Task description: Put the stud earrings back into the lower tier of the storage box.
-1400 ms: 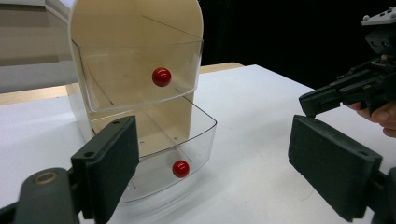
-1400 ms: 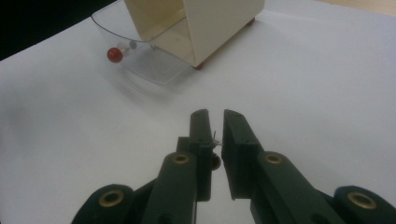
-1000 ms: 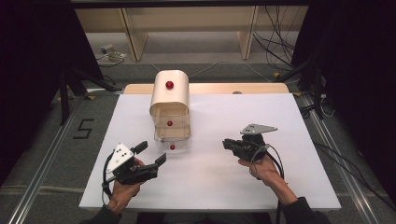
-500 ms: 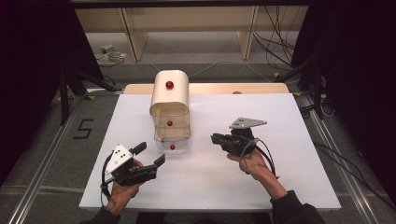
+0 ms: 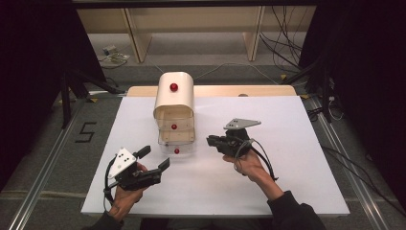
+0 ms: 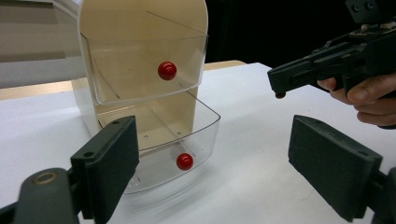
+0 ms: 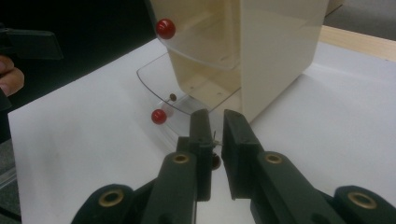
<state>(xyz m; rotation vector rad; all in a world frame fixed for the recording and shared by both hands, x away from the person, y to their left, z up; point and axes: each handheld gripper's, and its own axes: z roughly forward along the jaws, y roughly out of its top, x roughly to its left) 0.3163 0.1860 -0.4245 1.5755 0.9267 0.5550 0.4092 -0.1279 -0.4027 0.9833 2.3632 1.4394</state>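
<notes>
Sliding in from the 3 o'clock side over the last second, the right hand-held gripper point(image 5: 210, 140) has crossed the white table point(image 5: 287, 182) and now has its tips just beside the bottom drawer point(image 5: 178, 143), not yet touching it. Its jaws are closed to a narrow slit. The right gripper view shows a thin dark speck in that slit, too small to tell whether anything is pinched.

The left hand-held gripper point(image 5: 155, 157) has not moved. It sits near the table's front edge at about 7 o'clock from the cream cabinet point(image 5: 174, 96), jaws spread wide with nothing between them.

The cabinet stands at 12 o'clock on the table. Its clear bottom drawer is pulled out toward the person, with the red knob point(image 5: 176, 151) at the front, and the middle drawer point(image 5: 175, 123) is out a little less.

The approach suggests the right hand is about to work on the open drawer, either pushing it home or putting something into it. It would need to come a little closer first.
</notes>
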